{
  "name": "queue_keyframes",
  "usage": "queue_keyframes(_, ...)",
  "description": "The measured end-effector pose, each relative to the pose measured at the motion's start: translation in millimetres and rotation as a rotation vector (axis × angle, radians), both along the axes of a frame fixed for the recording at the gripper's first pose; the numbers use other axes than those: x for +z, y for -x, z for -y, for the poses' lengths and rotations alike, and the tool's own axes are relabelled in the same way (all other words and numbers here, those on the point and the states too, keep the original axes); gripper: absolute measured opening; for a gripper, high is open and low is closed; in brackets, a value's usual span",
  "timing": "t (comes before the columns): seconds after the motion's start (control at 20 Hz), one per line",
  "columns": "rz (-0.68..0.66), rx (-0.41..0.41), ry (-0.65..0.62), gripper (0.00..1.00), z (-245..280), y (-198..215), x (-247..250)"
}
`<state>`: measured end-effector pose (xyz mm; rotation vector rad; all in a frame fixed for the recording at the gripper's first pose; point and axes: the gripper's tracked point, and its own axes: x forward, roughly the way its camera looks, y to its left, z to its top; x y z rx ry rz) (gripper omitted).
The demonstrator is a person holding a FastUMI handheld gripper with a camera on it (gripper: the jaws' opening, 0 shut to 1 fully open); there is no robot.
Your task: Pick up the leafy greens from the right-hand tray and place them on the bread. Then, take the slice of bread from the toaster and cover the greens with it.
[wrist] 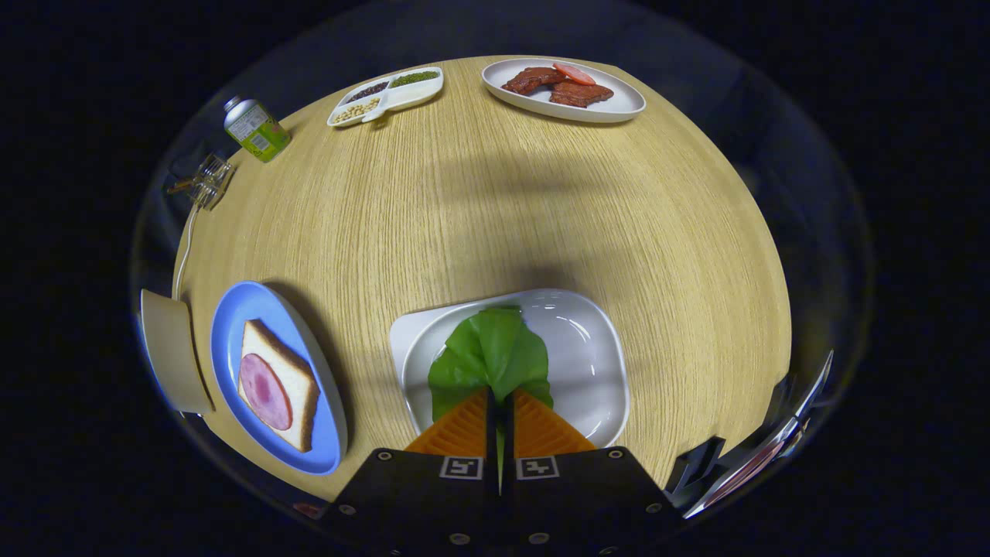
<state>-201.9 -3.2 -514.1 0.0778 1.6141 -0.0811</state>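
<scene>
From the gripper view, your hand-held gripper (500, 402) is pinching the leafy greens (489, 356), fingers closed on the leaf's near edge, over the white tray (595, 363) on the desk (479, 209). To the left, the bread (298, 379), topped with ham (264, 391), is waiting on a blue plate (232, 317) for the greens.
</scene>
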Motion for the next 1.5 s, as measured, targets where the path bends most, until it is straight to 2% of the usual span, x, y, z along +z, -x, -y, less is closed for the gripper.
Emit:
queue_keyframes(0.5,0.12,0.013,-0.147,0.01,-47.3,-42.3,65.8)
queue_keyframes(1.1,0.101,0.118,-0.264,0.02,-133.4,-44.8,78.0)
queue_keyframes(1.3,0.086,0.13,-0.315,0.03,-167.1,-42.7,81.3)
queue_keyframes(1.5,0.071,0.179,-0.292,0.03,-181.4,-39.4,75.8)
